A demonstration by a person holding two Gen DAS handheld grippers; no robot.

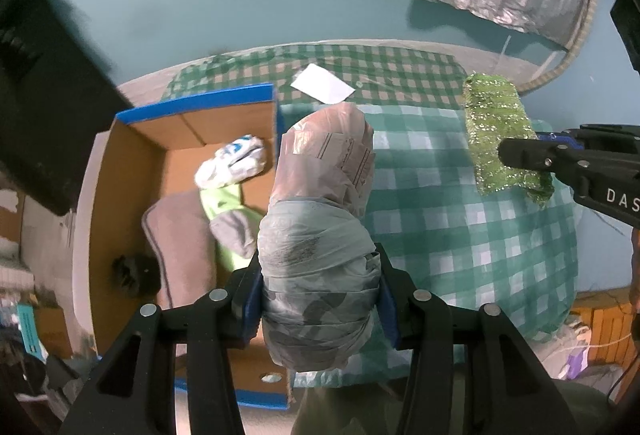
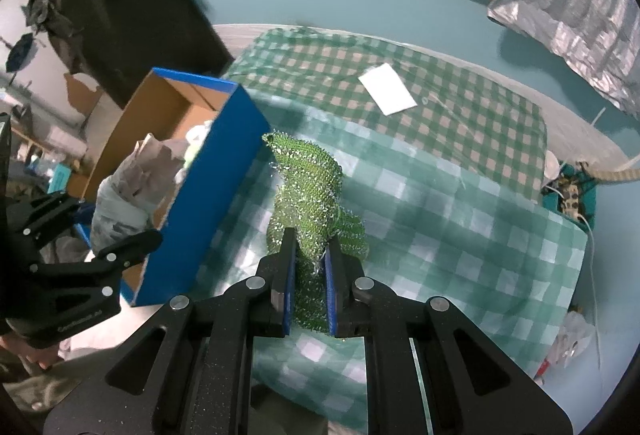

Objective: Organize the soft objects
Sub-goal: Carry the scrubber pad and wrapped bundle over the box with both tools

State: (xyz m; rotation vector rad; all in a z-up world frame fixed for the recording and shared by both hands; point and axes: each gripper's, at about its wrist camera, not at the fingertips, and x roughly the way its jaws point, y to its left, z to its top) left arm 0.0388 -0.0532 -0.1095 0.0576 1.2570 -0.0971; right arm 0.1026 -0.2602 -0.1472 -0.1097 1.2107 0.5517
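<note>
Left gripper [image 1: 318, 299] jaws clamp plastic bag bundle [image 1: 320, 247]; right gripper [image 2: 311, 287] jaws pinch green scrubber [image 2: 310, 203].

text: "DAS" | on: right gripper [image 1: 520, 155] body | rest: unreadable

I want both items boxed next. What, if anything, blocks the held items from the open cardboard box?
Nothing visible blocks either. The bag bundle hangs beside the box; the green scrubber must only clear its blue wall.
</note>
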